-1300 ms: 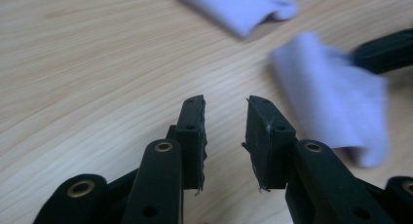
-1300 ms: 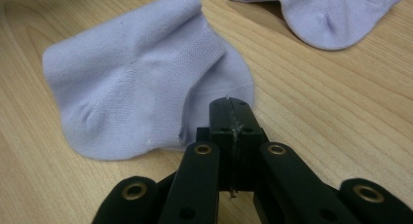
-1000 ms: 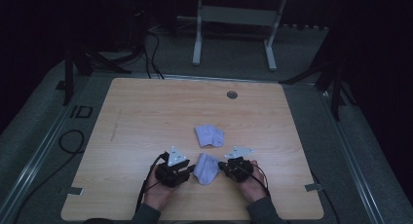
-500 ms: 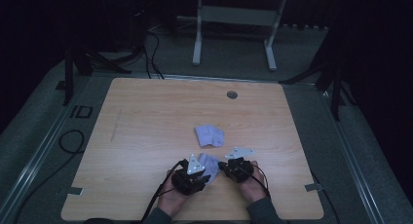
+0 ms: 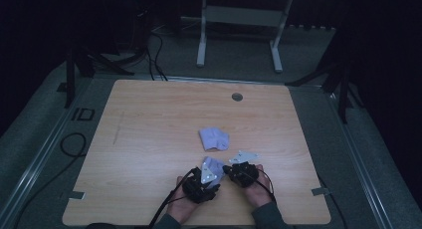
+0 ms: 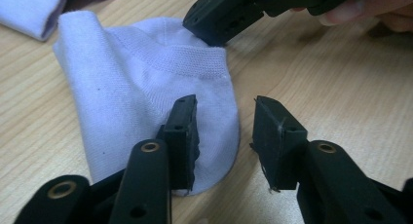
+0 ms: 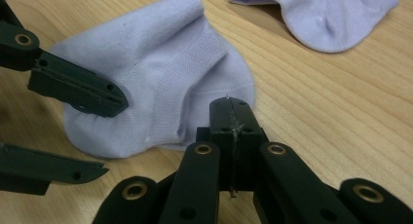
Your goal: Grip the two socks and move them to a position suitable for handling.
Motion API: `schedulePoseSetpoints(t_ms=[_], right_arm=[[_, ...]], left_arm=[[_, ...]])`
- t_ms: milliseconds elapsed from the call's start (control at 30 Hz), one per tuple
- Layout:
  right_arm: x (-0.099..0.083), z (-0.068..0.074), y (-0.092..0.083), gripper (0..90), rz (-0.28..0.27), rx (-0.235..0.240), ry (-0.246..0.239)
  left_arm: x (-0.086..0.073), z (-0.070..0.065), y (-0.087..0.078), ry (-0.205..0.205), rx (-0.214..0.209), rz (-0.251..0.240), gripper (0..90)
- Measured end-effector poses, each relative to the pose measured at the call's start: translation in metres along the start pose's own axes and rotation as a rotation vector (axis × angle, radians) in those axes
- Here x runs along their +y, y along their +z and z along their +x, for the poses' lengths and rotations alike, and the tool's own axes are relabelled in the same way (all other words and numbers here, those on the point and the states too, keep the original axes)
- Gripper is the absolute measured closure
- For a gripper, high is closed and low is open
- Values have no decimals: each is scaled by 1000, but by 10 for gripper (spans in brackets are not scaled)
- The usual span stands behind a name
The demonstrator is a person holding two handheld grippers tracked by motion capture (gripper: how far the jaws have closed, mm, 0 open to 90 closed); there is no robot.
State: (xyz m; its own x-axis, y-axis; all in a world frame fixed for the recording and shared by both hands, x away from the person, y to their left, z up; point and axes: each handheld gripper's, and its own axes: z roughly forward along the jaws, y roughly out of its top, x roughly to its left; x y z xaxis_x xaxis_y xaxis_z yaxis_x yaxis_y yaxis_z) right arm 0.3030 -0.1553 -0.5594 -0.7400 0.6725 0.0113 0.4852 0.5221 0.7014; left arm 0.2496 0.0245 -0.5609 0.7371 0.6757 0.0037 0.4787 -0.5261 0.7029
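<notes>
The near sock (image 6: 146,87) lies flat at the table's (image 5: 149,139) front edge, the second sock (image 5: 214,138) just beyond it. To fold it cleanly, keep the right gripper (image 7: 233,109) pinning the edge – jaws closed, tips on the fabric – while the left gripper (image 6: 224,131), whose half-open jaws have just been opening and hold nothing, takes the toe – one pad rests on it

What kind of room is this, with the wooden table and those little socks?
Probably a lab or recording studio, not a home. A bare wooden table stands on grey flooring in a dark room, with black stands and cables around it. A person works two pale socks with the hand-held grippers.
</notes>
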Motion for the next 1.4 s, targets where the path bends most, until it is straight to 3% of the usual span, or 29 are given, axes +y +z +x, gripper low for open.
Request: schedulePoseSetpoints(t_ms=[133, 267, 367, 567, 767, 1033, 1233, 1400], right_arm=[[1, 3, 0, 900, 7, -19, -19], [0, 0, 0, 900, 0, -2, -2], [0, 0, 0, 900, 0, 1, -1], [0, -2, 0, 900, -2, 8, 2], [0, -2, 0, 900, -3, 13, 6], [0, -2, 0, 900, -3, 13, 10], [0, -2, 0, 900, 0, 14, 11], [-1, -5, -2, 900, 9, 15, 15]], left_arm=[[-2, -3, 0, 21, 28, -9, 657], [-3, 1, -1, 9, 51, -12, 788], [-3, 4, -3, -25, 24, -13, 857], [1, 10, -16, -51, 7, -52, 875], [1, 29, -33, -82, 49, -89, 874], [-9, 61, -54, -166, 123, -107, 873], [-20, 82, -65, -219, 178, -92, 873], [-34, 95, -68, -250, 212, -46, 868]])
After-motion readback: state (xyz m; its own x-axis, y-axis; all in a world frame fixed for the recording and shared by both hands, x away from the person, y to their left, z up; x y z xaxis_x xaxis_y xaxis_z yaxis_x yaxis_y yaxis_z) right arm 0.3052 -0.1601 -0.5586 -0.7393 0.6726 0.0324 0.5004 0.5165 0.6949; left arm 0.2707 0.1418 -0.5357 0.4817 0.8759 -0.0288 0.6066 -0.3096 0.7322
